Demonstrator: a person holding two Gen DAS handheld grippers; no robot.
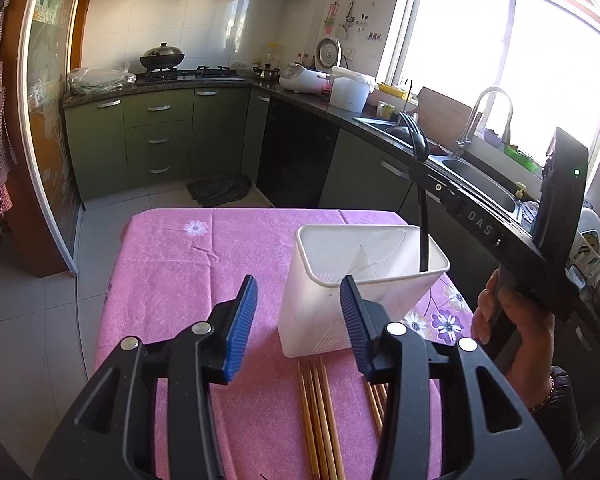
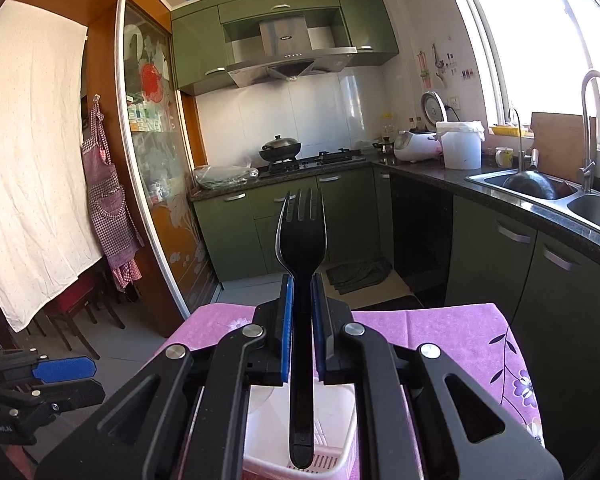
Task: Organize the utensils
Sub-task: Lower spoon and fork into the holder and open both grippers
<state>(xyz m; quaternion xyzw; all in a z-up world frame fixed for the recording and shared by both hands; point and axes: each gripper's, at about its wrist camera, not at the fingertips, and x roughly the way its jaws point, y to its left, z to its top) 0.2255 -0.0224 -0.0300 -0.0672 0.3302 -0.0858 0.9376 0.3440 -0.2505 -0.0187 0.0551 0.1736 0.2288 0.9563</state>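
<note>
My right gripper (image 2: 300, 300) is shut on a black plastic fork (image 2: 301, 256), tines up, handle end hanging down into the white utensil holder (image 2: 336, 420). In the left wrist view the fork (image 1: 414, 140) stands upright with its handle inside the holder (image 1: 352, 280), held by the right gripper (image 1: 424, 168) from the right. My left gripper (image 1: 298, 300) is open and empty, just in front of the holder. Several wooden chopsticks (image 1: 320, 412) lie on the pink tablecloth (image 1: 188, 264) beneath it.
The table's pink cloth (image 2: 452, 328) ends near the holder at the right. Kitchen counter with sink (image 1: 476, 176) runs along the right; cabinets and stove (image 1: 196, 74) are far behind. The left gripper (image 2: 60, 372) shows at the right wrist view's left edge.
</note>
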